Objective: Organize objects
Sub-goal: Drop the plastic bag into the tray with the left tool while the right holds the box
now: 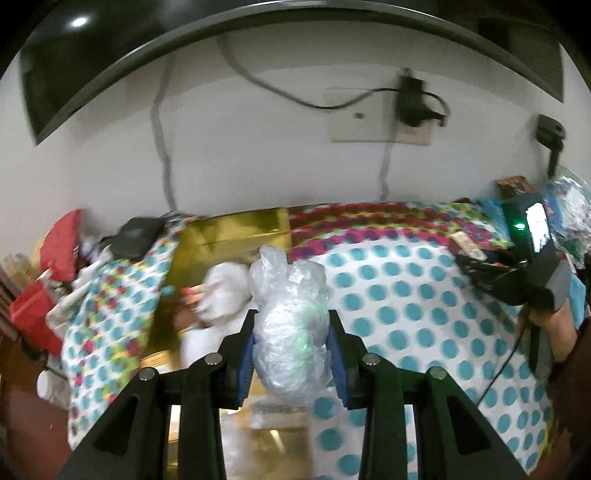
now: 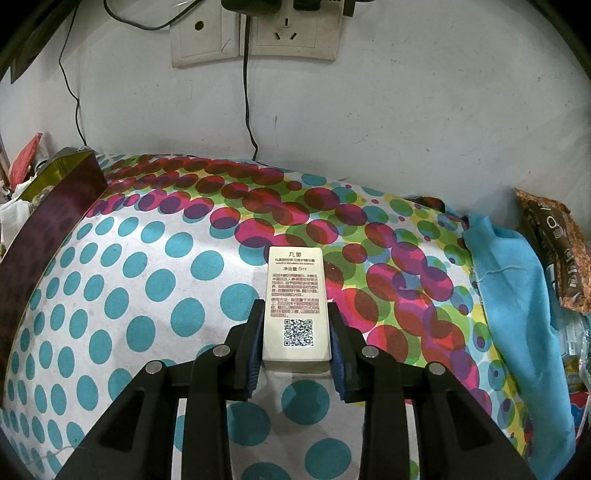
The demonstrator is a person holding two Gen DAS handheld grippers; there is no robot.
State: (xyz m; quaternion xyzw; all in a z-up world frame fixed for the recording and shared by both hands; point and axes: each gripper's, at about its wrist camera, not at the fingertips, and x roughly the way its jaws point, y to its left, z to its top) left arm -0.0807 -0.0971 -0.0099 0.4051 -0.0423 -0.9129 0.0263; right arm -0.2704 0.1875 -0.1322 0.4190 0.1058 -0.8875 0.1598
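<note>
Left tool (image 1: 291, 345) clamps a crumpled clear plastic bag (image 1: 290, 328), long axis pointing away, above the open gold box (image 1: 236, 232) holding white items; right tool (image 2: 295, 341) grips a small cream carton (image 2: 295, 302) lengthwise over the dotted desk cloth (image 2: 147, 280)

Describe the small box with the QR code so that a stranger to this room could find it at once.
Start at the polka-dot cloth spread below the wall sockets. Near its middle, where teal dots give way to pink and red ones, the right gripper clamps a small pale box. It alone carries printed text and a black QR code on its top face.
</note>
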